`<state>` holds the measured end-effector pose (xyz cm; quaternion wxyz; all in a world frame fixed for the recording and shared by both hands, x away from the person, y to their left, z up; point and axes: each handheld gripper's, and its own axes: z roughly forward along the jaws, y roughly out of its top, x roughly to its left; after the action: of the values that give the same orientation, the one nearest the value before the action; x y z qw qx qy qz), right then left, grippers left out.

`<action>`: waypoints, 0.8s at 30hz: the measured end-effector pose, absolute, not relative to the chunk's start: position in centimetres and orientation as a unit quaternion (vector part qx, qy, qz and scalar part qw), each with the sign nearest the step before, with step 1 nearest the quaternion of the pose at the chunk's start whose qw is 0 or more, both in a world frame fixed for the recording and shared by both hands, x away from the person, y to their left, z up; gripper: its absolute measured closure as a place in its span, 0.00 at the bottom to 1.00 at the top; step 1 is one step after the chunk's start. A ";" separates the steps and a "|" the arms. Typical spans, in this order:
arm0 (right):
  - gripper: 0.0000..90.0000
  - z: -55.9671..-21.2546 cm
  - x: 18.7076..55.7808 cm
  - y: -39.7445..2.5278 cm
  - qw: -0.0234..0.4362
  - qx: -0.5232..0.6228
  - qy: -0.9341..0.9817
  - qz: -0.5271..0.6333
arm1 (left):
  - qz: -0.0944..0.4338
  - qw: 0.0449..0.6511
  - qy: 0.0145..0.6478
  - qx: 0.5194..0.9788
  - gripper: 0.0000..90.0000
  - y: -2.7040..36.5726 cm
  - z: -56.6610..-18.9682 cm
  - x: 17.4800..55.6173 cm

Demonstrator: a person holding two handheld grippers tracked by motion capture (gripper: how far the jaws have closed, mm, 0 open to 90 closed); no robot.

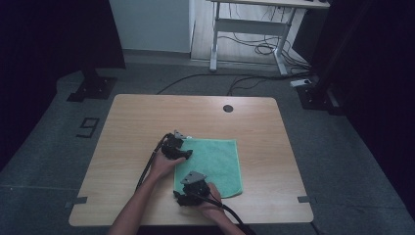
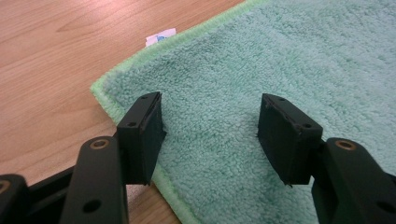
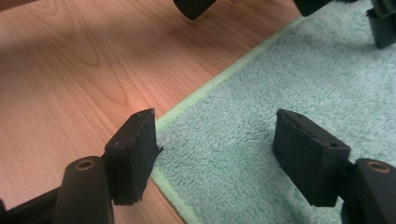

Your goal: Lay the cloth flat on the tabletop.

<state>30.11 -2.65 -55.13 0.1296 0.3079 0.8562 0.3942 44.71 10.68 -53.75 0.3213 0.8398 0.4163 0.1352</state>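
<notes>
Cloth: green fluffy towel [image 1: 215,164] lying flat on the wooden bench [image 1: 132,127], a bit right of the middle and toward the near edge. Pretty much spread out square.

Left claw [image 1: 187,152]: sitting at the far left corner of the towel. In the left gripper view the jaws are wide apart, nothing between them but pile. One jaw is right by the hem at the corner, the other is over the towel itself [image 2: 261,70].

Right claw [image 1: 180,197]: down at the near left corner, hand [image 1: 210,196] behind it. Jaws spread apart here too, nothing pinched. In the right gripper view one jaw sits at the stitched edge [image 3: 205,91] where towel meets wood, the other is over the cloth.

Tag: small white label [image 2: 160,37] poking out from under the hem near the far left corner.

Contact: can't tell if either claw's tips are actually pressing into the towel or just above it.

Bench extras: dark round hole [image 1: 228,108] near the far edge, well apart from the towel.
</notes>
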 end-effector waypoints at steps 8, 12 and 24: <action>0.34 -52.7 29.4 -8.0 0.159 0.342 0.822 0.427 | 0.134 0.323 0.416 0.840 0.45 10.7 -53.8 44.7; 0.40 -52.9 29.6 -12.6 0.158 0.398 0.804 0.413 | 0.134 0.324 0.418 0.838 0.45 10.7 -53.8 44.6; 0.74 -54.9 25.8 -18.1 0.151 0.436 0.797 0.389 | 0.135 0.325 0.419 0.837 0.44 10.7 -53.8 44.6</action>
<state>25.81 -18.09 -54.86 0.1515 0.4365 0.7972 0.3887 44.58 10.73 -53.82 0.3255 0.8369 0.4189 0.1349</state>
